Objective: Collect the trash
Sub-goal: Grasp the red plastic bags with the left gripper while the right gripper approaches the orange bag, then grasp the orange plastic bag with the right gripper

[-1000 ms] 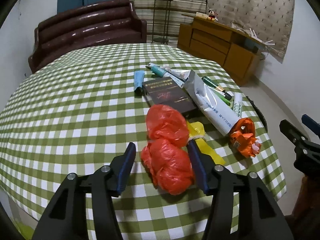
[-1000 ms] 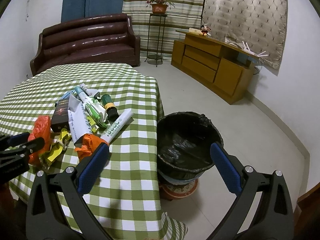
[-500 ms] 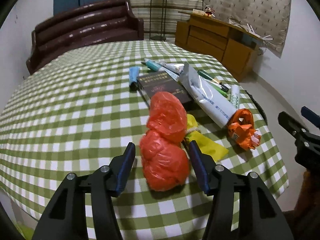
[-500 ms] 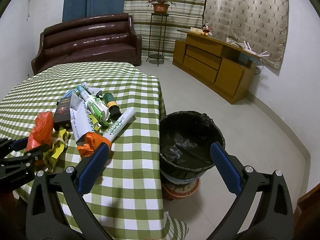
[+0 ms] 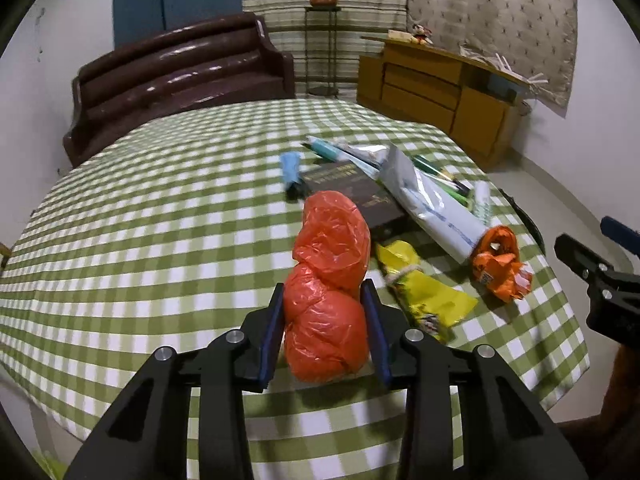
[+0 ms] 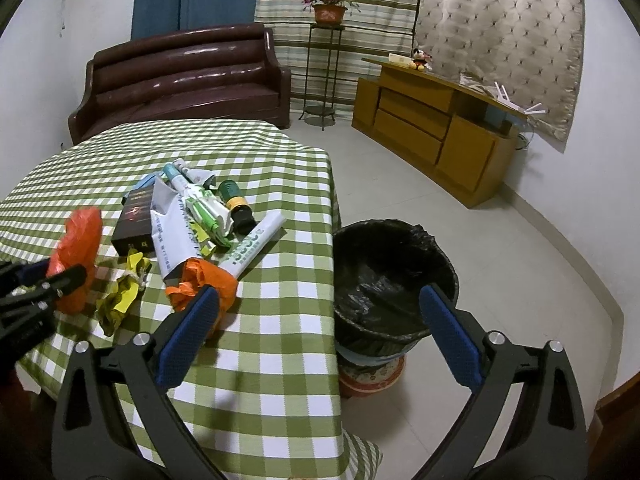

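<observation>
From my left wrist view, the left gripper [image 5: 325, 320] sits low in the centre of the frame, and its jaws have just been closing; the blue pads now press on both sides of the red plastic bag [image 5: 330, 280], pinching its lower lump while the upper lump bulges above the fingertips. The bag is over the near part of the green checked tablecloth [image 5: 160, 240].

Just right of the bag I see a crumpled yellow wrapper [image 5: 424, 296], and further right an orange wrapper [image 5: 500, 264] touching the end of a long white packet [image 5: 432, 208]. Behind the bag lies a dark box [image 5: 360, 192], with a blue tube [image 5: 290, 166] to its upper left.

In the right wrist view, the right gripper [image 6: 318, 330] spans the lower half of the frame with its jaws spread wide and nothing between the pads, though they have just eased inward a little. Its left finger stands in front of the orange wrapper [image 6: 204, 280] at the table edge; its right finger overlaps the rim of the black-lined trash bin [image 6: 392, 276], which stands on the floor just beside the table, right of centre. The pinched red bag [image 6: 78, 248] shows at the left edge of this frame.
</observation>
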Available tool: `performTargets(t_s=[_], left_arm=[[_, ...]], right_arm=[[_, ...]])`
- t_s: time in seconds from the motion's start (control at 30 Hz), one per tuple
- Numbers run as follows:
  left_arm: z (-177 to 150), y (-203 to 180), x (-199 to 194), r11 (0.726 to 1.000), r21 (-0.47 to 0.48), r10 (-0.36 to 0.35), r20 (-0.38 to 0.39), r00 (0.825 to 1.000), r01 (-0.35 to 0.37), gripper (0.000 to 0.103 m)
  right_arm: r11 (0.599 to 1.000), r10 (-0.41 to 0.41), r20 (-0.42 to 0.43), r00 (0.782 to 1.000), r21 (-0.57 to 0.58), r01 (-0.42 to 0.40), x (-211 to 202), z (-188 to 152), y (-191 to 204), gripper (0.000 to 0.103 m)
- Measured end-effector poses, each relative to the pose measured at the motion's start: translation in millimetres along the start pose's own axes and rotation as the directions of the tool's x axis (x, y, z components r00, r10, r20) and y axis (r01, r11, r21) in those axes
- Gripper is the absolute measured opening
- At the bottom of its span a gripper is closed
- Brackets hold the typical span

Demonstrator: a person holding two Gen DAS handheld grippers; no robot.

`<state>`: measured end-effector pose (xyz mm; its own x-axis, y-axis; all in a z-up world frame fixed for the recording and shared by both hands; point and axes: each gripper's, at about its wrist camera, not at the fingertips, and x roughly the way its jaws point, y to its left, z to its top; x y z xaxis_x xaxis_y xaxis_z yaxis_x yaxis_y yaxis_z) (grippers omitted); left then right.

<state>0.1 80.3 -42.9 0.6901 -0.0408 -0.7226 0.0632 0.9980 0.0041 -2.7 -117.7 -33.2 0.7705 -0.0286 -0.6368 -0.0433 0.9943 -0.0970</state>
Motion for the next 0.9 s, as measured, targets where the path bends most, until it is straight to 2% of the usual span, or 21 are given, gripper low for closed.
performTargets(t_s=[0.17,0.43,0.5,0.63,0.73,0.8,0.9], left_arm=[[-1,18,-7,0.998,-0.009,0.065,0.019,0.998,-0.065,0.038],[-4,34,-10,0.99,-0.034,0.137,0.018,0.99,-0.136,0.038],[-5,35,-11,0.988,-0.029,0.153,0.022,0.988,-0.152,0.038],[-6,37,-12,0.987,-0.038,0.154,0.019,0.988,-0.153,0.038],[-6,35,-10,0.989,-0.039,0.145,0.012,0.989,-0.144,0.038],[-6,34,-9,0.99,-0.042,0.136,0.008,0.991,-0.135,0.038],[-6,32,-9,0.992,-0.045,0.121,0.009,0.993,-0.12,0.038]], right_arm=[[0.999,0.044,-0.025,0.999,-0.002,-0.044,4,-1,11,0.082],[0.994,0.095,-0.01,0.995,-0.057,-0.096,9,0,43,0.082],[0.992,0.103,-0.019,0.995,-0.071,-0.104,14,-1,50,0.078],[0.99,0.114,-0.043,0.993,-0.077,-0.117,23,-2,55,0.068],[0.988,0.127,-0.059,0.99,-0.078,-0.132,26,-5,56,0.049],[0.987,0.138,-0.069,0.988,-0.072,-0.142,28,-7,56,0.04],[0.987,0.137,-0.062,0.989,-0.074,-0.142,26,-8,54,0.039]])
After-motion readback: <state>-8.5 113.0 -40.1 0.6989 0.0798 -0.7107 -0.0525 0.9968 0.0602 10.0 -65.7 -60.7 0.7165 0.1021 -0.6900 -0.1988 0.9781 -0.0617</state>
